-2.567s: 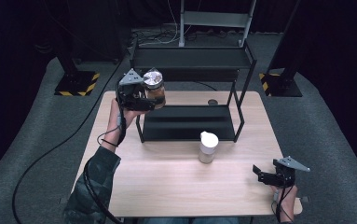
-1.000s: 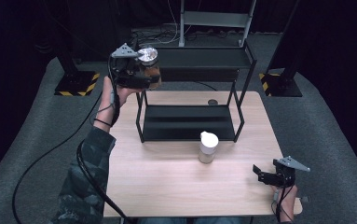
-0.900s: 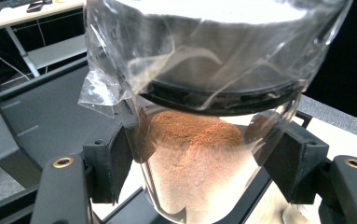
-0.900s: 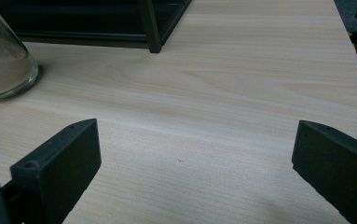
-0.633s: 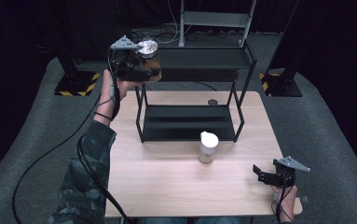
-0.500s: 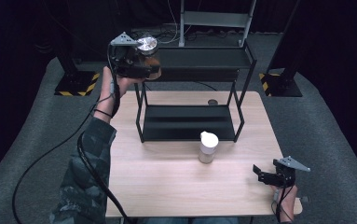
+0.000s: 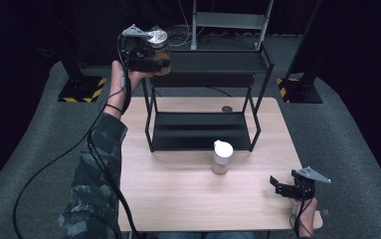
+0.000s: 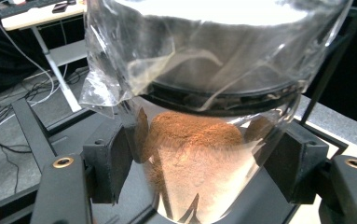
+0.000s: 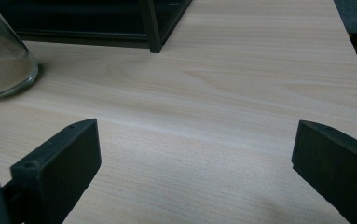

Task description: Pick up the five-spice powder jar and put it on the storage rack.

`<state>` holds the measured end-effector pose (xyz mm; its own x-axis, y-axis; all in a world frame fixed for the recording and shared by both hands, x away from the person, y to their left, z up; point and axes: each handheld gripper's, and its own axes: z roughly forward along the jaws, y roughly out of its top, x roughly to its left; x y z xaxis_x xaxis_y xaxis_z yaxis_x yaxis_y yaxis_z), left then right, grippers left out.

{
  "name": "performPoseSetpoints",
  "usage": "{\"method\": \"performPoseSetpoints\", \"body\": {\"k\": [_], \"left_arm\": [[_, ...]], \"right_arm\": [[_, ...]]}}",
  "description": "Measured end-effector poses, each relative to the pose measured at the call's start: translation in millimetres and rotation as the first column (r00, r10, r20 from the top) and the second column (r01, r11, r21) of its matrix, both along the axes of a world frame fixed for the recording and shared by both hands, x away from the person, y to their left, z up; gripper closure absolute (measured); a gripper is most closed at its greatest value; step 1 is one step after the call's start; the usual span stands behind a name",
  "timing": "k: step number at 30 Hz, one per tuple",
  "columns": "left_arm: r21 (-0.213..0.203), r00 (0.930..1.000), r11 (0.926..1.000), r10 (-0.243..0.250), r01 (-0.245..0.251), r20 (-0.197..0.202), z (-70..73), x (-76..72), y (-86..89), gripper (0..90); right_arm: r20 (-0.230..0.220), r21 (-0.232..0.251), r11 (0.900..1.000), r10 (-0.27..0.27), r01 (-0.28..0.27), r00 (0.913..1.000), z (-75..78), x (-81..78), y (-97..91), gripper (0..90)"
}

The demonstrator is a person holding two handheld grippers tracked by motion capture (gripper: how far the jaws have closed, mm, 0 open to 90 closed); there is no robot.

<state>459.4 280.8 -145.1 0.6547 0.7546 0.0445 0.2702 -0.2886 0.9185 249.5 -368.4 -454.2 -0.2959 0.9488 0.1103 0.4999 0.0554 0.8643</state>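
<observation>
Two black jaws of the left gripper (image 7: 150, 55) are clamping a glass jar (image 8: 199, 154) of brown powder, plastic-wrapped on top, above the black shelf rack (image 7: 257, 64). The right gripper (image 9: 195, 168) is resting with fingers wide apart over the table (image 9: 241, 70), a second jar (image 9: 1, 65) standing beyond its left finger.

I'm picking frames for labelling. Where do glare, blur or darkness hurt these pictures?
High view: dark surroundings, lit light wooden table. Left gripper view: plastic-wrapped glass jar of brown powder very close, its top washed out white. Right gripper view: black jaws soft, wood grain sharp.
</observation>
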Motion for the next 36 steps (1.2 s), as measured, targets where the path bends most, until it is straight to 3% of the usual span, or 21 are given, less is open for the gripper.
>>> {"method": "performPoseSetpoints", "body": {"k": [10,12,14,17,23,36], "left_arm": [[0.021,0.9993,0.9992,0.035,-0.035,-0.015,1.7,15.8,-9.5,30.2],[0.007,0.9989,0.9993,0.036,-0.035,-0.030,0.6,21.2,-8.9,30.2],[0.030,0.9983,0.9984,0.049,-0.048,-0.032,1.6,24.2,-12.4,30.2],[0.016,0.9974,0.9982,0.058,-0.057,-0.043,1.3,28.3,-12.2,30.2],[0.026,0.9959,0.9973,0.070,-0.068,-0.058,-1.3,35.4,-15.3,30.2],[0.022,0.9960,0.9971,0.074,-0.073,-0.050,-4.0,34.9,-16.0,30.1]], "right_arm": [[-0.003,0.002,1.0000,0.006,-0.006,1.0000,0.2,0.9,-0.9,0.3],[-0.002,0.002,1.0000,0.004,-0.004,1.0000,0.1,0.6,-0.6,0.3],[-0.003,0.002,1.0000,0.004,-0.004,1.0000,0.2,0.8,-0.8,0.3],[-0.006,-0.001,1.0000,0.008,-0.008,1.0000,0.6,1.5,-0.7,0.3],[-0.008,-0.001,1.0000,0.009,-0.009,0.9999,0.9,1.8,-0.8,0.3],[-0.006,-0.001,1.0000,0.008,-0.008,1.0000,0.6,1.5,-0.8,0.3]]}}
